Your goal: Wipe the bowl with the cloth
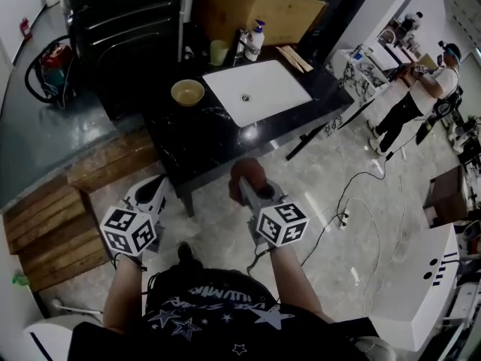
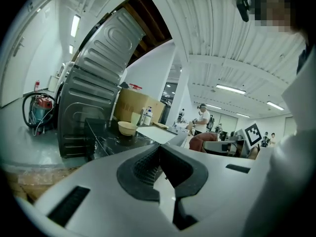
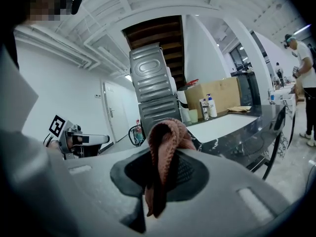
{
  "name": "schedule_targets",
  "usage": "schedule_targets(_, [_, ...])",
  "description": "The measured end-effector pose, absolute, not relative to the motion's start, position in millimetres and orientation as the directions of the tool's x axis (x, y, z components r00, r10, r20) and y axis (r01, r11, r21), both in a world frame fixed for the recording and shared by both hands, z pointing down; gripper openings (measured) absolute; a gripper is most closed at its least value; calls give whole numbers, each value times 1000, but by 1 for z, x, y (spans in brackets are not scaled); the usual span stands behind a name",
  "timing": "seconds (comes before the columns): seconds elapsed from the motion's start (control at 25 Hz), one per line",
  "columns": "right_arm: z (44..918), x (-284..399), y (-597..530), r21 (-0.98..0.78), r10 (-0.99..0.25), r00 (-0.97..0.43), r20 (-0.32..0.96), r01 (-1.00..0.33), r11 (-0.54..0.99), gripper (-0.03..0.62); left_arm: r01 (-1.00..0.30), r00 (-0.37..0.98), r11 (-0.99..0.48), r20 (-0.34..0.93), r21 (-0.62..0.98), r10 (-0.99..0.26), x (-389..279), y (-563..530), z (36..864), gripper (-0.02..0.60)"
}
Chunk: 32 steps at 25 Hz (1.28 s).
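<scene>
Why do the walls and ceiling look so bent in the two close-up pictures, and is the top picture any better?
Left gripper view: the wide-angle lens bows the grey metal unit, and the corners go black. Right gripper view: same bending, and the near cloth looks oversized. Head view: straighter lines, darker overall, the white sink brightest.

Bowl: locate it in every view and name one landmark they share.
Head view: bowl on the dark counter, upper left of centre.
Left gripper view: bowl left of centre, on the counter.
Right gripper view: not visible.
Shared landmark: cardboard box behind the counter.
</scene>
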State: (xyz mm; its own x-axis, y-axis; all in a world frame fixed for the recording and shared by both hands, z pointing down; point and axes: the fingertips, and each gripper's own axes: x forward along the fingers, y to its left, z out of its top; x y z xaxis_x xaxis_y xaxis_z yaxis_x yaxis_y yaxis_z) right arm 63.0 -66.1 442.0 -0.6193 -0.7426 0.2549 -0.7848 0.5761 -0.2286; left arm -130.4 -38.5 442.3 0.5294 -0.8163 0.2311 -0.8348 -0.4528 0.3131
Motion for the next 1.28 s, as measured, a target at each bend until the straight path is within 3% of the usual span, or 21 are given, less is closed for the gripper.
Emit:
schedule_targets(0.36, [444,25,-108,-184,-775,-573,268,-820,542,54,-796,592,-511,239,326,-770,-167,-85,452,8])
schedule_targets(0.52, [450,14,-116,-84,-786,-535,309,-839,538,54,-760,639,-531,280,376,-716,-166,-101,464,8])
schedule_targets(0.68, [451,11,-129,-96,-774,-550,315,-830,550,54,-755,644,-523,303,395,-702,-161,-118,471,8])
schedule_targets(1.0, [454,30,-203,-138,-764,-571,301,-819,558,54,-786,593,-433,341,441,-730,-152,-173,482,9])
schedule_targets(1.28, [450,29,-283,-168,-707,-652,273,-756,633,54,-852,469,-308,353,424,-810,-159,-231,480,9])
